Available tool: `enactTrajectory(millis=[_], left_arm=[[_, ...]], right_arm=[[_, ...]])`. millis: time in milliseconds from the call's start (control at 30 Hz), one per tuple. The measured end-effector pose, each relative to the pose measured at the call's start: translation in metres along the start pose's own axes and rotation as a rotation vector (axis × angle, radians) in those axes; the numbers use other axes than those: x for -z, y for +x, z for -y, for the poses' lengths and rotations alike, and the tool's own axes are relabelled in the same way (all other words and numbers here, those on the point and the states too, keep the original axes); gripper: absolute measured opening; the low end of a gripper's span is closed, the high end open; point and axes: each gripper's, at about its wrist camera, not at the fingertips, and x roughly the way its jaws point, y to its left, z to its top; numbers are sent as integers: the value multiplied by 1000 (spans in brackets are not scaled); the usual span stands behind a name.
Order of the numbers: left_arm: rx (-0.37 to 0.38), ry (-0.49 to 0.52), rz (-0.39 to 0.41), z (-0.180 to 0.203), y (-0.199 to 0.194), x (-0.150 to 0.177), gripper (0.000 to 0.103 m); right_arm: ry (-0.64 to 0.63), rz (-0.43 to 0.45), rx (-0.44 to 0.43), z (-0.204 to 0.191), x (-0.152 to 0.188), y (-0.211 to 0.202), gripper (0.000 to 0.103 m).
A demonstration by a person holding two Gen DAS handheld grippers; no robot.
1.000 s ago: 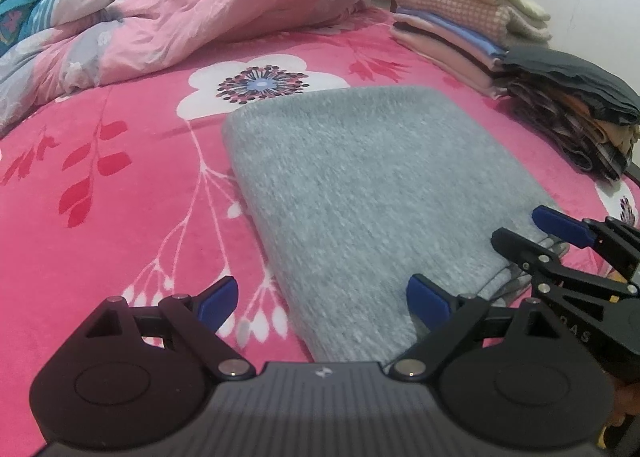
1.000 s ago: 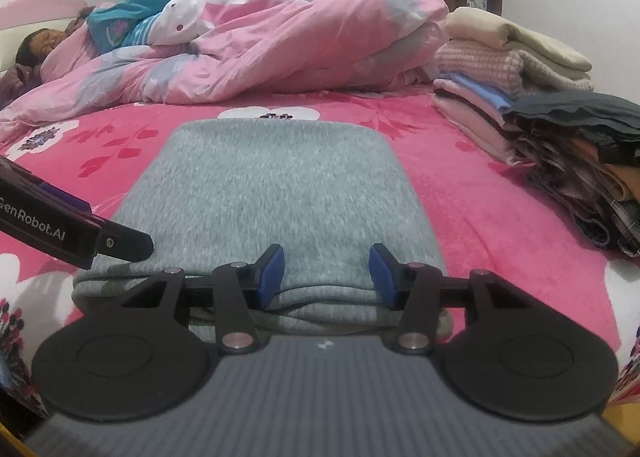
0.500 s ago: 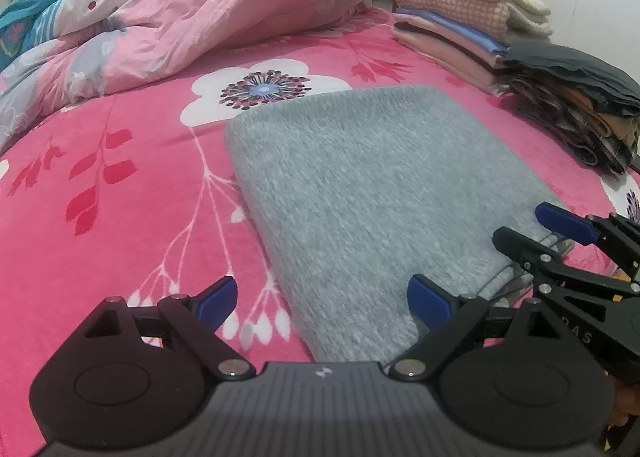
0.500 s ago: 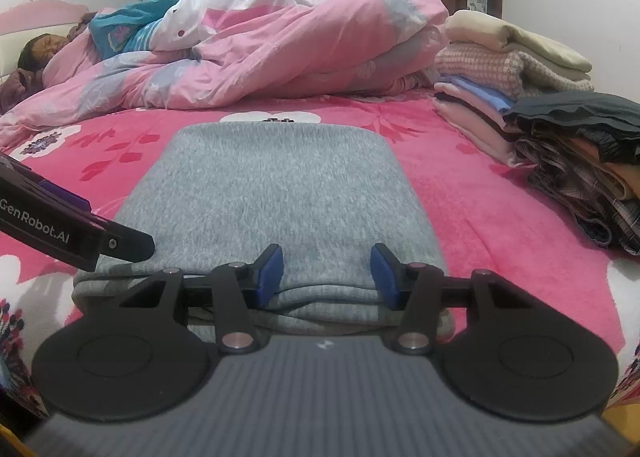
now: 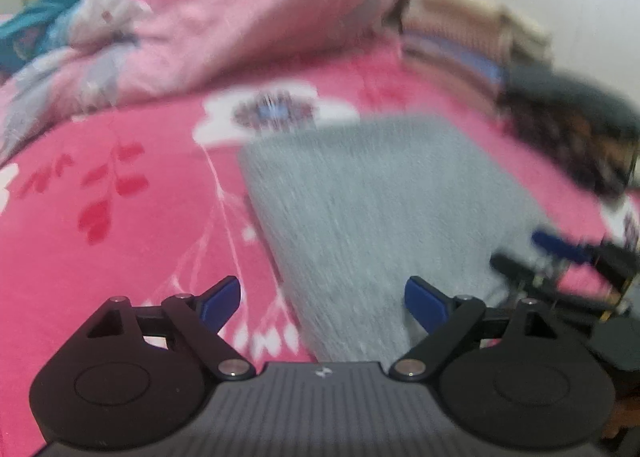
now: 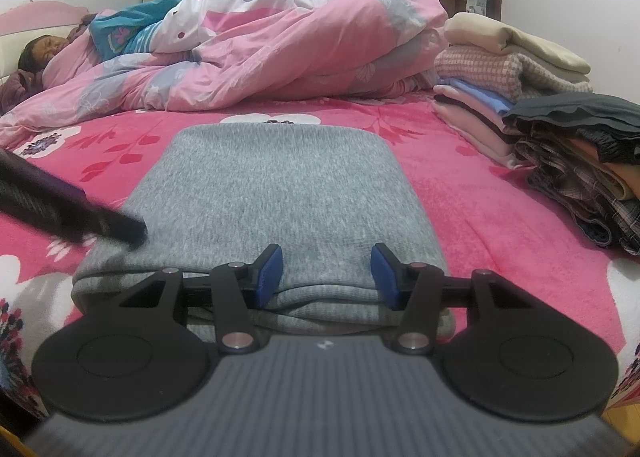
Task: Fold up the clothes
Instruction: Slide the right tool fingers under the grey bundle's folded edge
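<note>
Grey knit [image 6: 280, 193] folded flat on pink bed [image 6: 500, 209], near edge layered. Judged soft, light, floppy; best pinched at near layered edge. Left gripper [image 5: 322, 299] spread wide, nothing held. Right gripper [image 6: 327, 275] half-open astride near edge; grip not confirmed.

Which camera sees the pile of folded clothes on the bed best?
The right wrist view. The stack of folded clothes is sharp there, with its cream, pink checked, blue and dark layers easy to tell apart. In the left wrist view the same stack is smeared by motion blur, so only rough colours show.
</note>
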Motion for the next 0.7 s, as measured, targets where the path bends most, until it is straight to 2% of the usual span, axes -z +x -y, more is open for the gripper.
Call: enactTrajectory(millis=[100, 167, 200, 267, 333, 467, 500, 600, 700], left_arm=[[14, 31, 138, 0, -14, 0, 88], [58, 67, 168, 6, -11, -1, 70], [87, 90, 164, 11, -6, 0, 66], [132, 137, 136, 22, 7, 2, 48], [132, 173, 38, 34, 31, 8, 35], [171, 108, 14, 25, 37, 8, 34], [191, 84, 6, 19, 37, 5, 35], [230, 20, 5, 3, 30, 1, 35], [257, -13, 28, -15, 20, 2, 34]], right_arm=[[7, 7, 1, 0, 1, 0, 49], [12, 12, 2, 0, 2, -1, 49], [16, 14, 1, 1, 2, -1, 49], [27, 19, 0, 2, 3, -2, 49], [107, 36, -29, 15, 5, -7, 49], [548, 111, -127, 85, 18, -38, 48], [622, 131, -136, 98, 22, -47, 48], [621, 144, -127, 105, 30, -70, 45], [565, 90, -203, 83, 34, -72, 39]])
